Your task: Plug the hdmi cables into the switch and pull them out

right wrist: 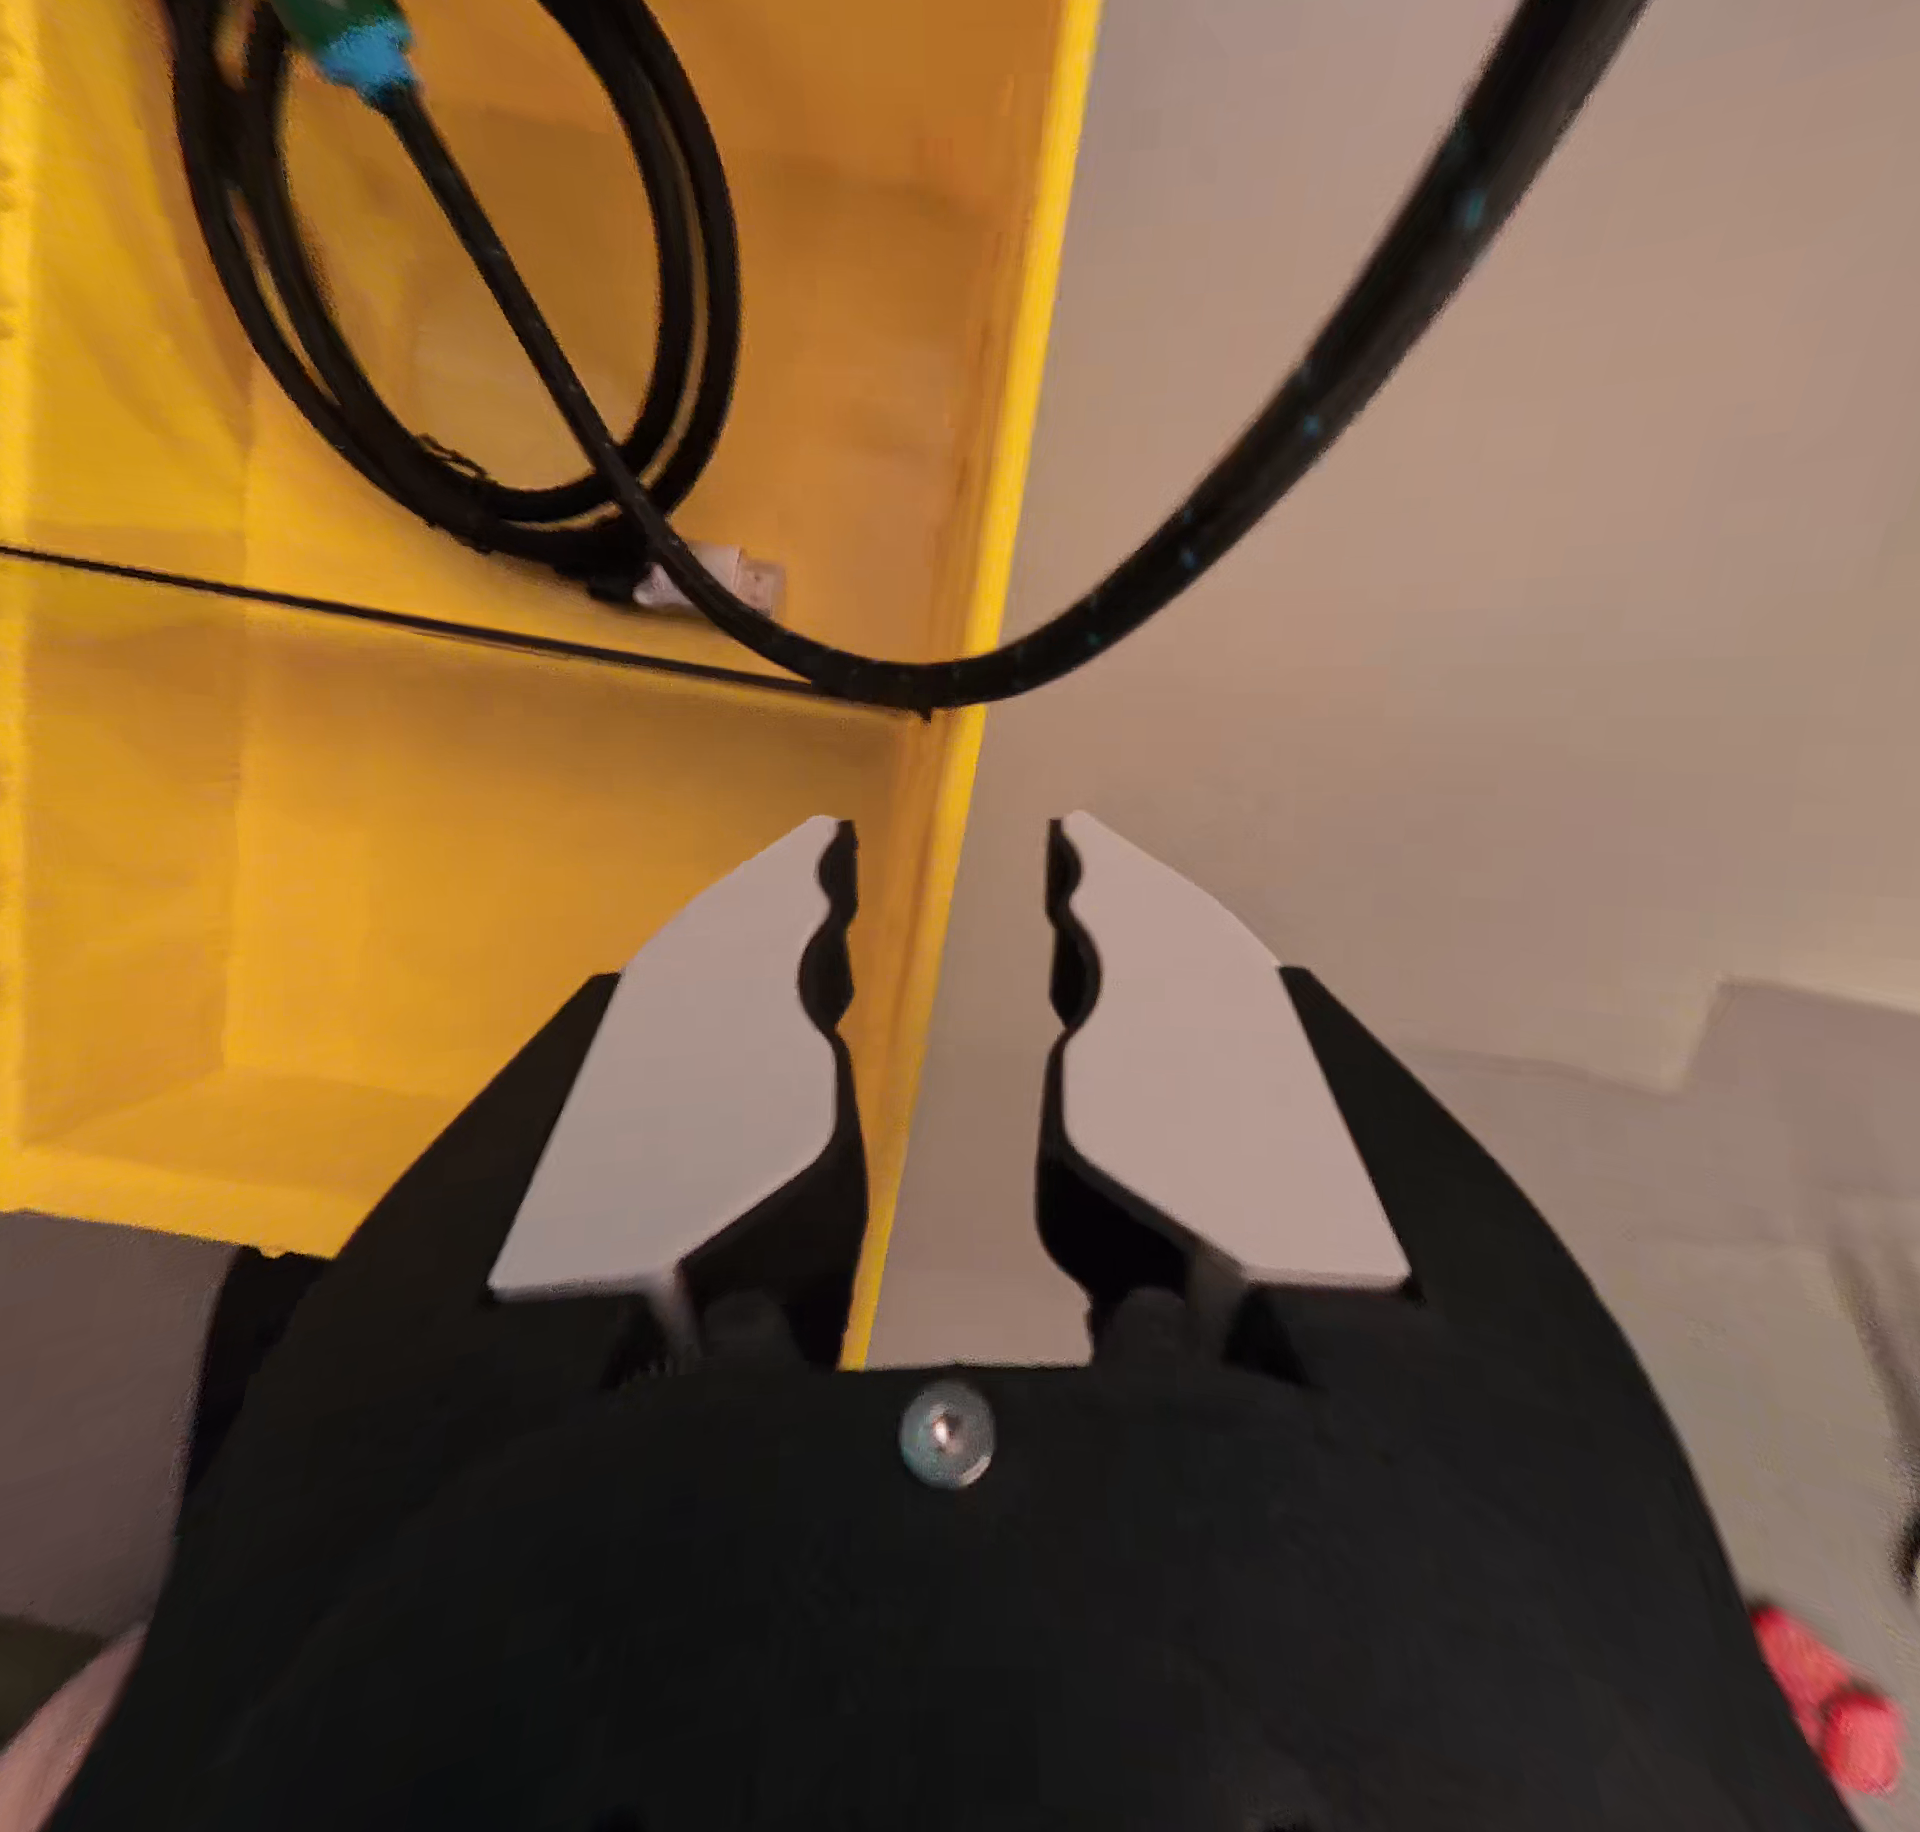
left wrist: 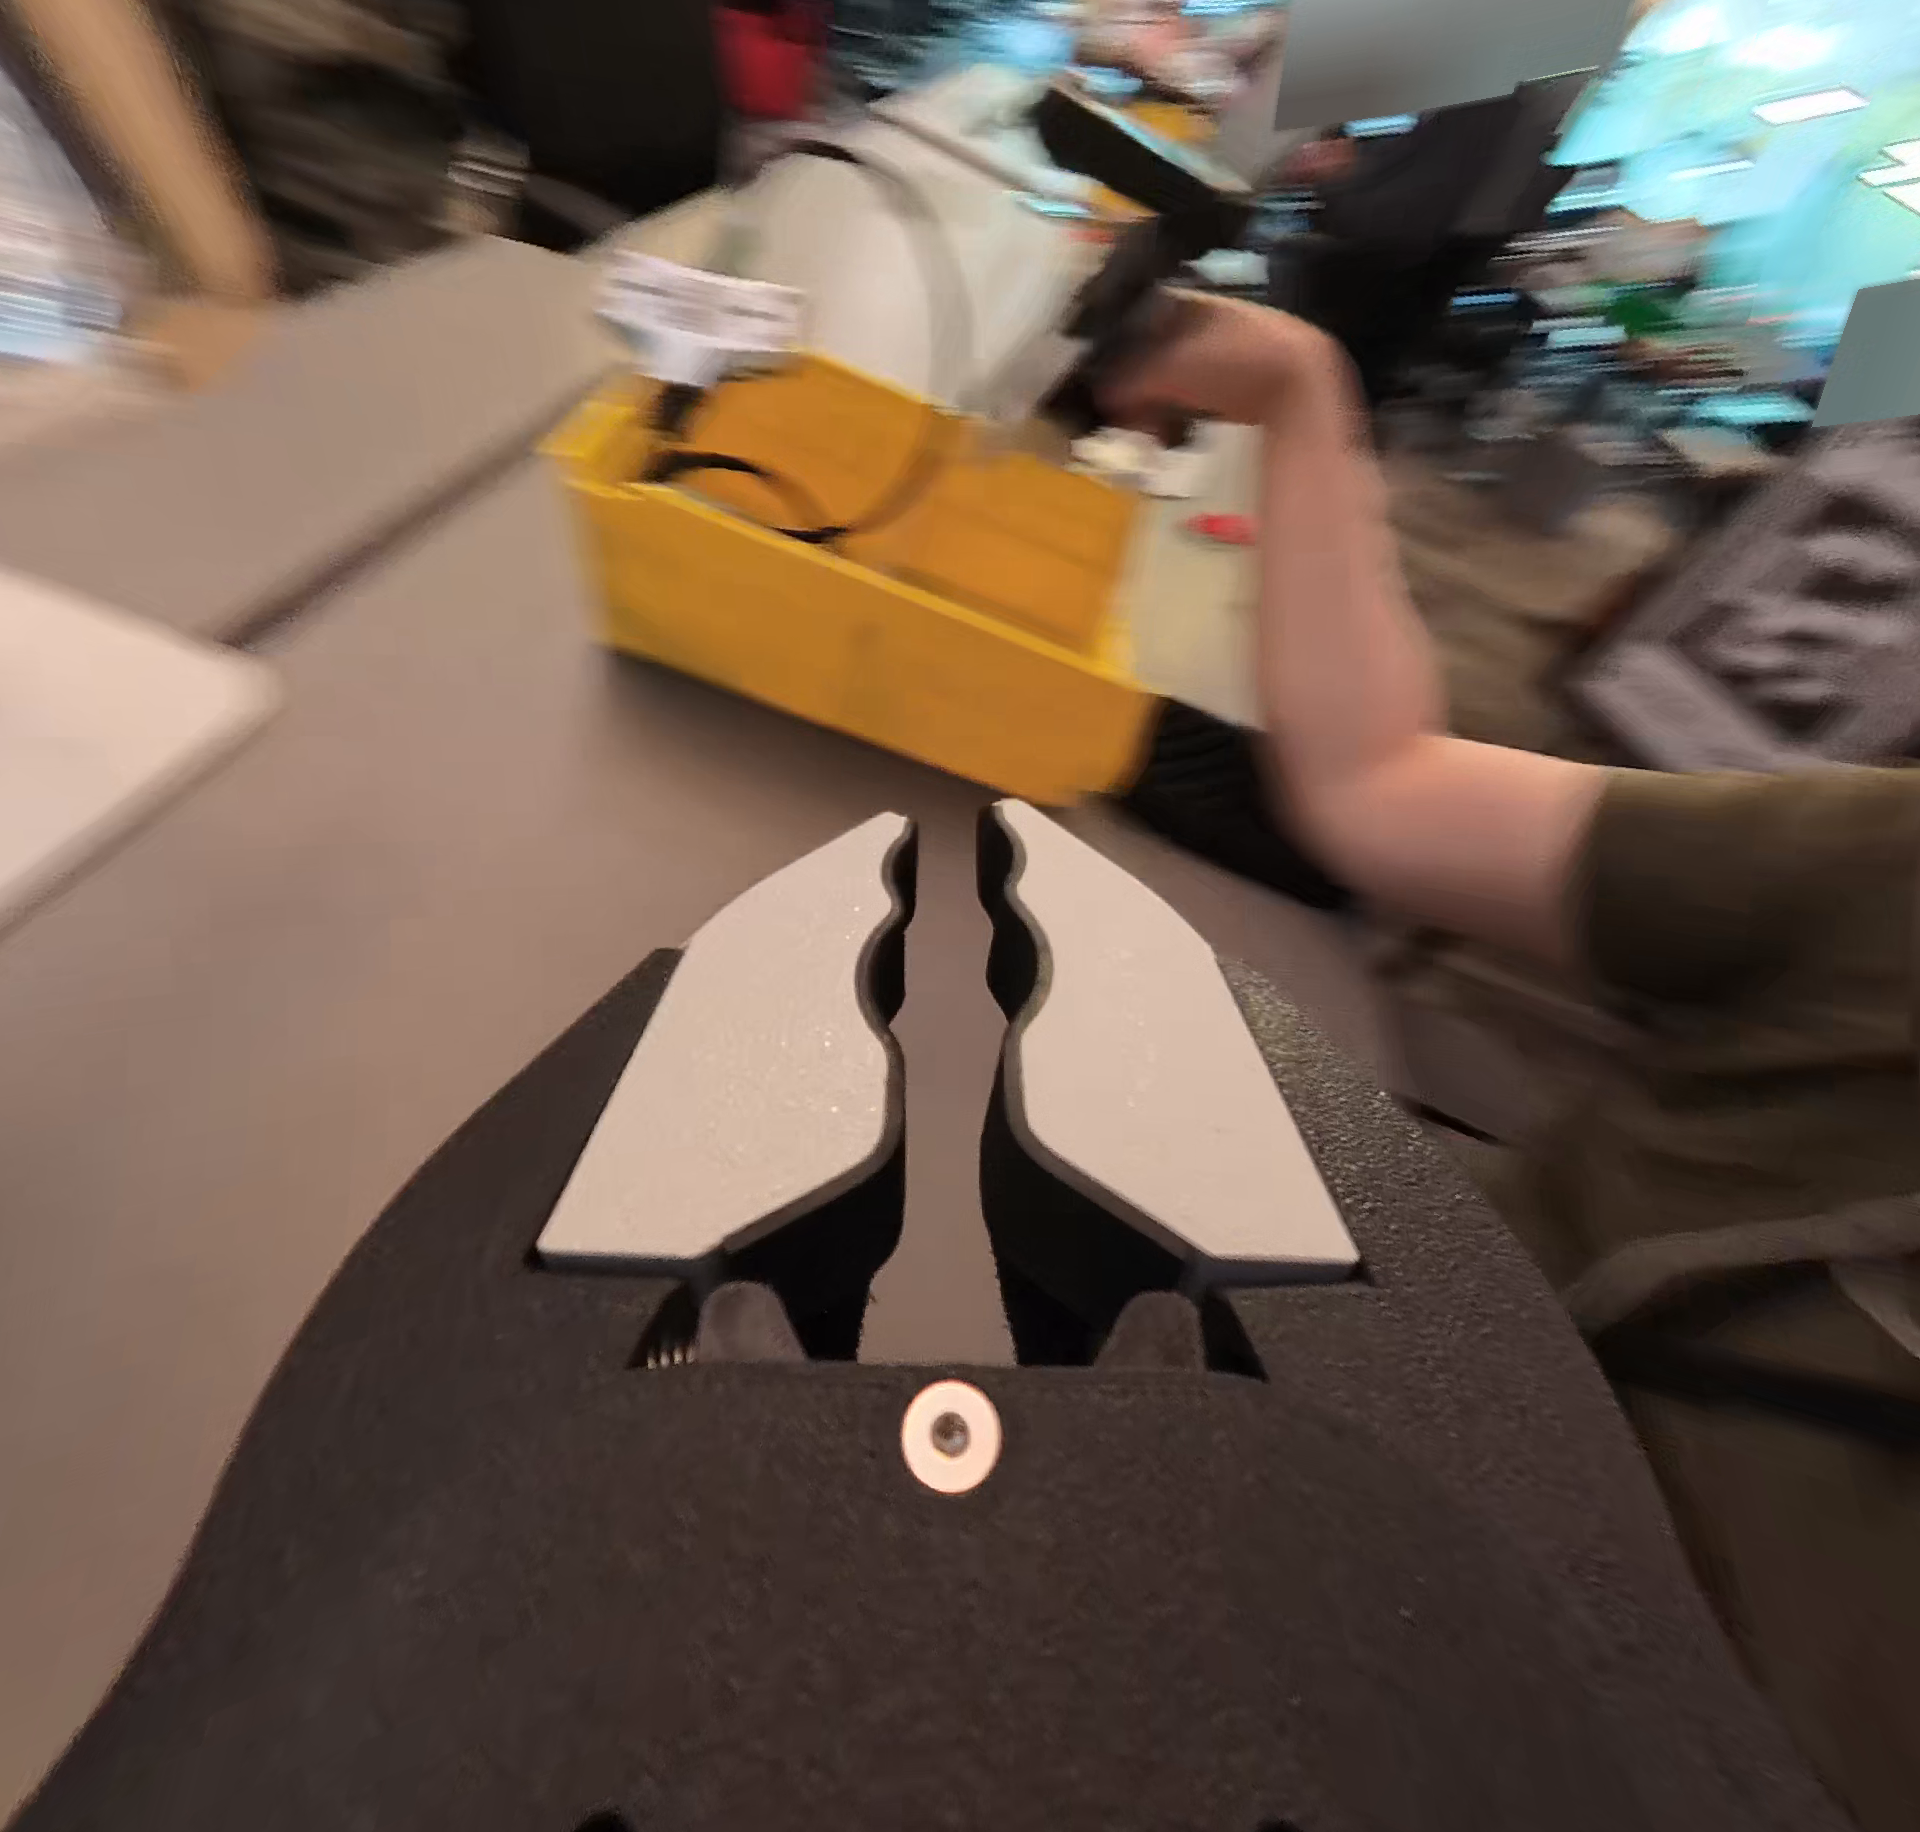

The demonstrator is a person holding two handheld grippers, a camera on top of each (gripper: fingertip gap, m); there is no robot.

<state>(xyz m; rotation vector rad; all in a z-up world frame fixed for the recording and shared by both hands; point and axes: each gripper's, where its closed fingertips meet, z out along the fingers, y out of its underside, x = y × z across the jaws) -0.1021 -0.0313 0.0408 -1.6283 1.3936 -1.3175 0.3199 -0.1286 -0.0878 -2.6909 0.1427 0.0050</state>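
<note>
The left gripper (left wrist: 948,826) hovers low over a grey table (left wrist: 416,847), its jaws slightly parted and holding nothing. Beyond it sits a yellow bin (left wrist: 873,629) with black cables (left wrist: 769,494) coiled inside; the person's right hand (left wrist: 1195,369) is raised above the bin's far end. From overhead, the right gripper (right wrist: 951,832) straddles the bin's (right wrist: 520,847) side wall, released and empty. Past its tips, one black cable (right wrist: 1299,452) drapes over the rim onto the table; a coiled cable (right wrist: 686,255) and a green-and-blue plug (right wrist: 332,6) lie in the far compartment. The switch cannot be made out.
</note>
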